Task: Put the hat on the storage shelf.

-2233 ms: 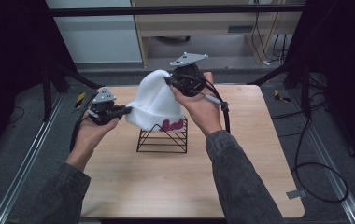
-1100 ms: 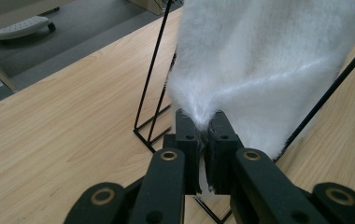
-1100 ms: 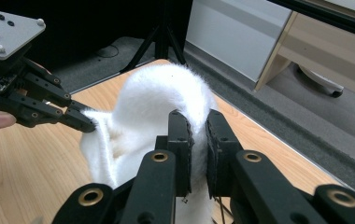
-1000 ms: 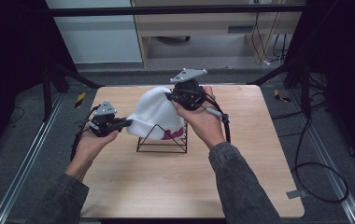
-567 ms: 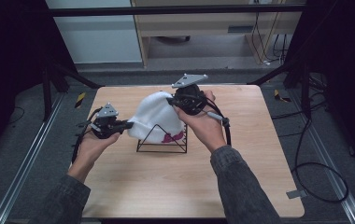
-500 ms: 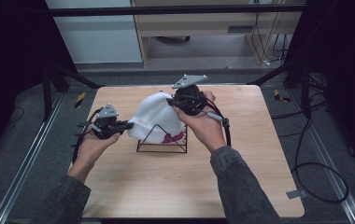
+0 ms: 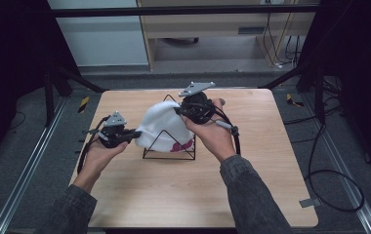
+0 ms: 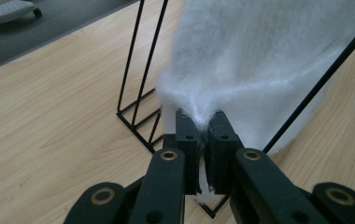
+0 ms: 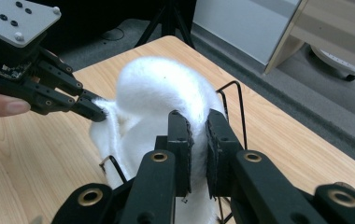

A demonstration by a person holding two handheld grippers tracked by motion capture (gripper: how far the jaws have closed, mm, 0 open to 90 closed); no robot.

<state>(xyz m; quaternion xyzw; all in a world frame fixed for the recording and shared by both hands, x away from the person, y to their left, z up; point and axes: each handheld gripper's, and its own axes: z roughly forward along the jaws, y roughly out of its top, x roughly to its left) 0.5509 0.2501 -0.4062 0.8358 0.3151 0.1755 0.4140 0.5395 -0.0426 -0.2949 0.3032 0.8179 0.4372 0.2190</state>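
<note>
Both grippers are pinching the fluffy white hat (image 7: 160, 127) over the black wire rack (image 7: 169, 146) on the wooden table (image 7: 271, 170). The left gripper (image 8: 202, 128) is clamping its edge; the right gripper (image 9: 197, 128) is gripping the far side, jaws nearly closed on fabric.

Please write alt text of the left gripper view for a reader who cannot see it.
The left gripper is shut on an edge of a fluffy white hat that hangs over a black wire rack. The rack stands on a light wooden table.
</note>
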